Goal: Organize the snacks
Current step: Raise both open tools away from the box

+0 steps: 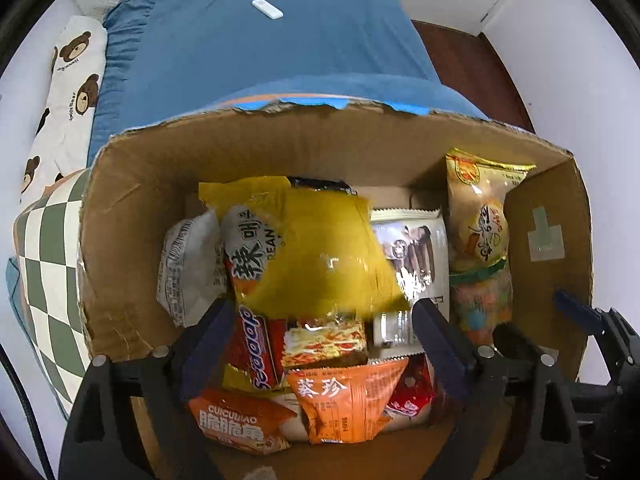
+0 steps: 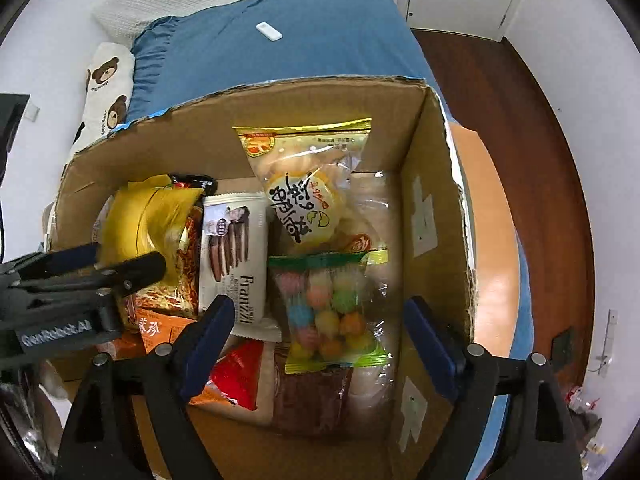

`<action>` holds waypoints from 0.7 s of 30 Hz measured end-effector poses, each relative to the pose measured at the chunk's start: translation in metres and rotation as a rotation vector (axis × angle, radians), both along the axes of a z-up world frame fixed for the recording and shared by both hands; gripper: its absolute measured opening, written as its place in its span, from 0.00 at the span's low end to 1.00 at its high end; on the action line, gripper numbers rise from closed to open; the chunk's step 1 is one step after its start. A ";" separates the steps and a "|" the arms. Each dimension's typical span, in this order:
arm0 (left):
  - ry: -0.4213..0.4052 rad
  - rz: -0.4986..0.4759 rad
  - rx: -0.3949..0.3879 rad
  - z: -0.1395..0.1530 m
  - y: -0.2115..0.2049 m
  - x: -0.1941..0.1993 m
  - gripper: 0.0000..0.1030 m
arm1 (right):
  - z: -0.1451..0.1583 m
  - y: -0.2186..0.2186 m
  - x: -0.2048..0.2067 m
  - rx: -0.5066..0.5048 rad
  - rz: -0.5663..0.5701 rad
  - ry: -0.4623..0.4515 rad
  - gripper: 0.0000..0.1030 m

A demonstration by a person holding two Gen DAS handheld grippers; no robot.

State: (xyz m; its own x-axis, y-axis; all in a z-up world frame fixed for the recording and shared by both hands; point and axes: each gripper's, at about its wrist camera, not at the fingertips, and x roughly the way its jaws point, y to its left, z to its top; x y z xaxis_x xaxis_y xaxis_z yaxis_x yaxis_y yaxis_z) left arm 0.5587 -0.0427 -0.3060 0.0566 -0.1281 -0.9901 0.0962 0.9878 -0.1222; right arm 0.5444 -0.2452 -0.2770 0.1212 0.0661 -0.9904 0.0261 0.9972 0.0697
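An open cardboard box holds several snack packs. A yellow packet lies on top, just beyond my left gripper, which hangs open over the box; the packet looks blurred and free of the fingers. It also shows in the right wrist view beside the left gripper's fingers. My right gripper is open and empty above a bag of coloured balls. A white Franzzi pack, a yellow cake bag and orange packs fill the box.
The box stands against a bed with a blue sheet, where a small white remote lies. A bear-print pillow and a checked cushion lie to the left. Wooden floor is to the right.
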 end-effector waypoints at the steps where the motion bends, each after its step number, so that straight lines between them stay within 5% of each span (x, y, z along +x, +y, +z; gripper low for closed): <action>1: 0.002 0.005 0.002 -0.001 0.002 0.000 0.89 | 0.000 0.001 -0.001 0.000 0.004 0.001 0.88; 12: -0.024 0.038 -0.022 0.005 0.019 -0.021 0.89 | -0.011 0.009 -0.011 -0.008 0.003 -0.006 0.90; 21: -0.158 0.055 0.000 0.037 0.035 -0.064 0.89 | 0.005 0.011 -0.042 0.007 0.008 -0.056 0.90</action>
State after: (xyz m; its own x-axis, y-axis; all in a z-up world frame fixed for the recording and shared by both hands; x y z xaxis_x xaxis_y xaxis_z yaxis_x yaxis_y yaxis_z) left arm 0.4945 -0.0081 -0.2695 0.2183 -0.1208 -0.9684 0.0599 0.9921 -0.1102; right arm 0.5021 -0.2343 -0.2720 0.1757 0.0743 -0.9816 0.0142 0.9969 0.0780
